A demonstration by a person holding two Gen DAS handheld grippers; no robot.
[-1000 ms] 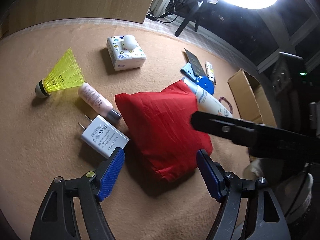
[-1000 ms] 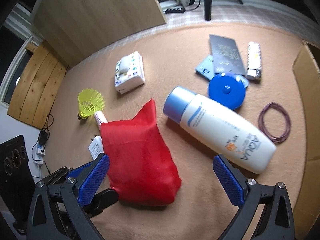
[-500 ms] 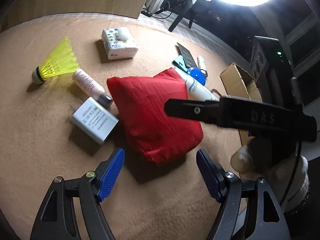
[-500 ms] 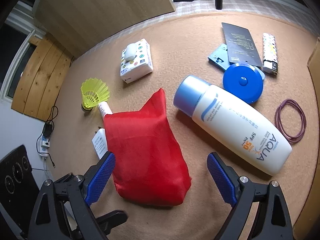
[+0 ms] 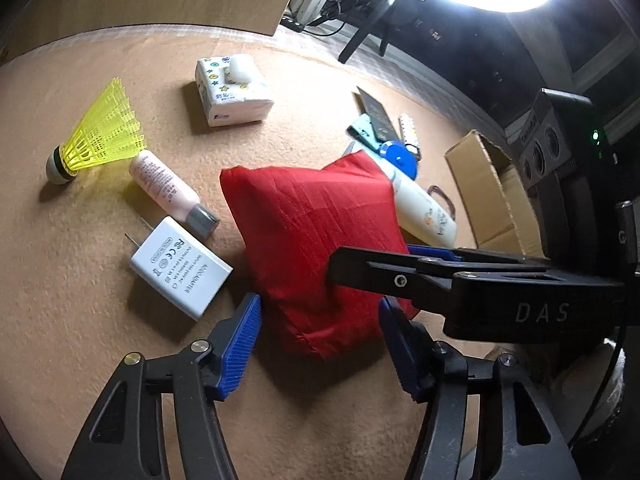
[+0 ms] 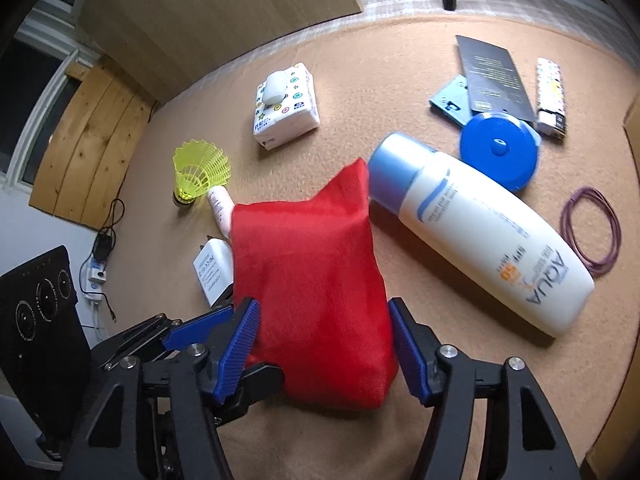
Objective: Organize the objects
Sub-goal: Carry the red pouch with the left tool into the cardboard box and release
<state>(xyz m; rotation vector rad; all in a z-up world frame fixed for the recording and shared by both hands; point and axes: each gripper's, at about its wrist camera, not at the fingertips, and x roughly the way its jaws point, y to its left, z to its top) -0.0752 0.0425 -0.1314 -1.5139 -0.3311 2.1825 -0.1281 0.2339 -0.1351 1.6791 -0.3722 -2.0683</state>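
A red cloth bag lies in the middle of the tan carpet and also shows in the right wrist view. My left gripper is open, its blue pads on either side of the bag's near corner. My right gripper is open too, its pads straddling the bag's near end from the other side; its black arm crosses the left wrist view. A white sunscreen bottle lies right of the bag. A white charger, a pink tube and a yellow shuttlecock lie left of it.
A tissue pack lies further back. A blue round case, a dark card, a lighter and a purple hair band lie to the right. A cardboard box stands at the carpet's right edge.
Both grippers have moved in on the red bag and their jaws have narrowed around its ends. The right gripper's arm now sits lower across the left wrist view.
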